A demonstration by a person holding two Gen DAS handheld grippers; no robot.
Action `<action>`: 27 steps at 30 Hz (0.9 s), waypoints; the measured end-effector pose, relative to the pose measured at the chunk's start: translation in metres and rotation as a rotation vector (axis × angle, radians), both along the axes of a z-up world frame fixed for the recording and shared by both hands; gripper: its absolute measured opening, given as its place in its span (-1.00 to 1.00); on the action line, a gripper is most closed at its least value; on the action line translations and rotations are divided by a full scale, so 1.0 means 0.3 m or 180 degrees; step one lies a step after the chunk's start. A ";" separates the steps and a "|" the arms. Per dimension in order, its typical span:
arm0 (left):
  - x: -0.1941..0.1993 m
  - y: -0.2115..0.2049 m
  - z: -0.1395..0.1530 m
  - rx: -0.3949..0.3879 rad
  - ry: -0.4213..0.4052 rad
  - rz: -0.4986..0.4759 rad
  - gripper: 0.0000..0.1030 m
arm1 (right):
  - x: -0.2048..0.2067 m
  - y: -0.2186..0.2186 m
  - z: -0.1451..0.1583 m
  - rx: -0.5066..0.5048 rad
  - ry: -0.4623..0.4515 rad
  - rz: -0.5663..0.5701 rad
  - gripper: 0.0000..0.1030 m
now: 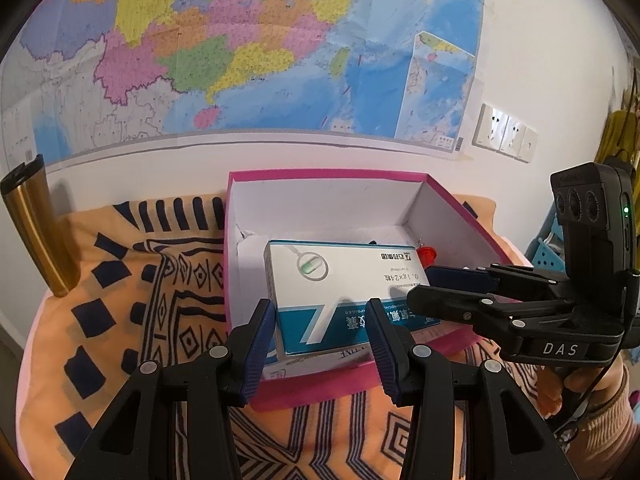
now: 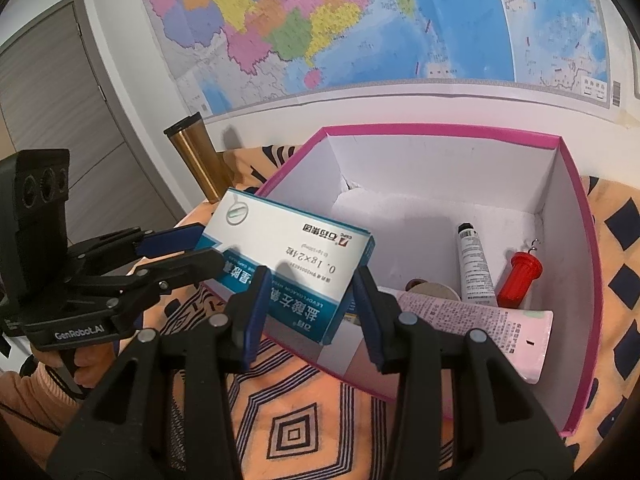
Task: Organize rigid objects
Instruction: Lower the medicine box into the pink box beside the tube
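Sitting on the patterned counter, the pink box is receiving the carton. Both grippers, left and right, are clamping its opposite ends, its long axis spanning between them, tilted over the near wall.

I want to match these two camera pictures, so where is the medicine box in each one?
Left wrist view: the medicine box sits low and central, over the pink box's near wall.
Right wrist view: it is left of centre, over the near-left rim.
Shared landmark: the gold tumbler by the wall.
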State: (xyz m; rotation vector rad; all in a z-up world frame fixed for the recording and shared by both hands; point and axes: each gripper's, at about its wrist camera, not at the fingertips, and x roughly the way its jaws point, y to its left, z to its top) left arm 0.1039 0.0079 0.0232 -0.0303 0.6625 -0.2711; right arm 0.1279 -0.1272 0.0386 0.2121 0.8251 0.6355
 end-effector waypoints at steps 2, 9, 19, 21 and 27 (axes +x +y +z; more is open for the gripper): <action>0.004 0.001 -0.004 0.0001 0.0014 0.0007 -0.10 | 0.006 0.003 -0.008 -0.0005 0.0019 0.0000 -0.12; 0.018 0.005 -0.020 0.0010 0.0056 0.0028 -0.10 | 0.023 0.016 -0.033 -0.0022 0.0089 0.0010 -0.12; 0.038 0.010 -0.042 0.0012 0.0120 0.0058 -0.10 | 0.040 0.029 -0.056 -0.0045 0.0158 0.0027 -0.12; 0.042 0.011 -0.046 0.0018 0.0128 0.0063 -0.10 | 0.043 0.032 -0.058 -0.0048 0.0169 0.0028 -0.12; 0.050 0.014 -0.055 0.0029 0.0165 0.0071 -0.10 | 0.051 0.037 -0.063 -0.0061 0.0198 0.0035 -0.12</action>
